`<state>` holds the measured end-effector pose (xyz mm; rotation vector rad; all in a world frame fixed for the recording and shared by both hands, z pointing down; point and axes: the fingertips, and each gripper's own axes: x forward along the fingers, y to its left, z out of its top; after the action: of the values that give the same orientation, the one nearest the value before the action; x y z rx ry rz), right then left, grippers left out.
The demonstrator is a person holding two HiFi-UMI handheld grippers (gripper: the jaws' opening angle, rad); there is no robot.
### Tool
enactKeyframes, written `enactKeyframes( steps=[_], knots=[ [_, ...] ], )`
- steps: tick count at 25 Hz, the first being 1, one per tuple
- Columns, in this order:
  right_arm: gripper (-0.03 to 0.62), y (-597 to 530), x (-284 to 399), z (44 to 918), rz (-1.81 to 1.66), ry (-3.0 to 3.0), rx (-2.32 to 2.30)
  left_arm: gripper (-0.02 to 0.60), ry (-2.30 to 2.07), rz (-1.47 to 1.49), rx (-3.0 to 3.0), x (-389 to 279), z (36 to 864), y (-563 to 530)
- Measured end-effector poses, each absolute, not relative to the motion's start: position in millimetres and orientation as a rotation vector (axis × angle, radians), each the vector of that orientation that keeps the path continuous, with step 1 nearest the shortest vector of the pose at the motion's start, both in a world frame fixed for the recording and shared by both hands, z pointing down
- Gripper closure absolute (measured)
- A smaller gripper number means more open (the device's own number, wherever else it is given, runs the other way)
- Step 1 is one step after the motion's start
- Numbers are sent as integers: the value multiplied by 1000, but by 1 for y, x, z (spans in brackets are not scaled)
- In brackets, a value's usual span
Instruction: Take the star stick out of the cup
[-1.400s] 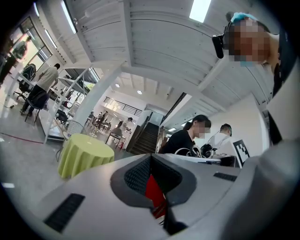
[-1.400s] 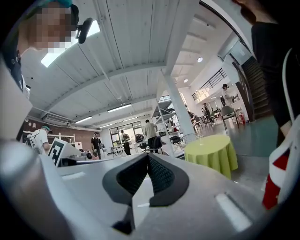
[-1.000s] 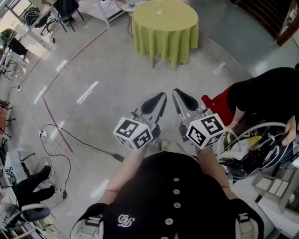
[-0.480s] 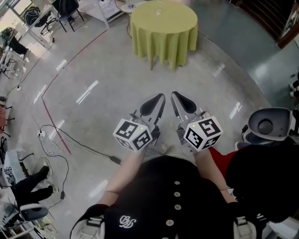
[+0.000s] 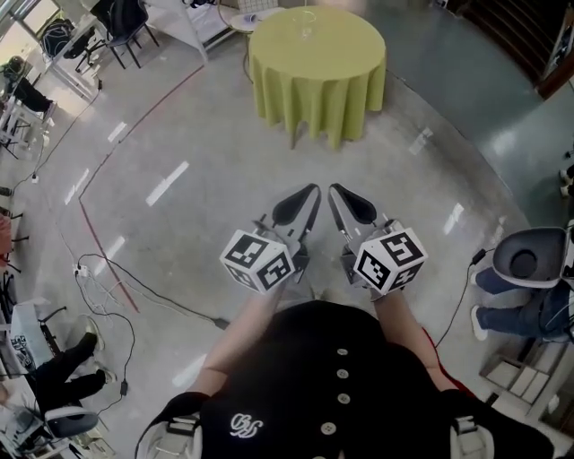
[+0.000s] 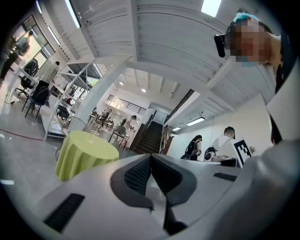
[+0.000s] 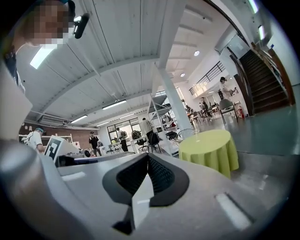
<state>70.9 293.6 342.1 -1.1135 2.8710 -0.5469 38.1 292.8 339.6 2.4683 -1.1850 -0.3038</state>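
Well short of the green-clothed table [image 5: 318, 67], left gripper [image 5: 299, 203] and right gripper [image 5: 352, 201] are held closed and empty, presumably until the table is within reach.

Steep overhead view; distant table [image 5: 316, 56] shared.

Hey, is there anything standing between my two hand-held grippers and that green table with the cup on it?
Nothing visible does. Only open floor lies between the left hand-held gripper, the right hand-held gripper, both shut and empty, and the green table with the cup. The cables lie off to the left.
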Motion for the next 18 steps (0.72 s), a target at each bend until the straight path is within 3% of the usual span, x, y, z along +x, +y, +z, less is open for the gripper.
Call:
enactKeyframes(
  steps=[18],
  knots=[
    [592,73,10,317,-474,2801,-1230,568,-1040,-289,2568,-21,316,72]
  ],
)
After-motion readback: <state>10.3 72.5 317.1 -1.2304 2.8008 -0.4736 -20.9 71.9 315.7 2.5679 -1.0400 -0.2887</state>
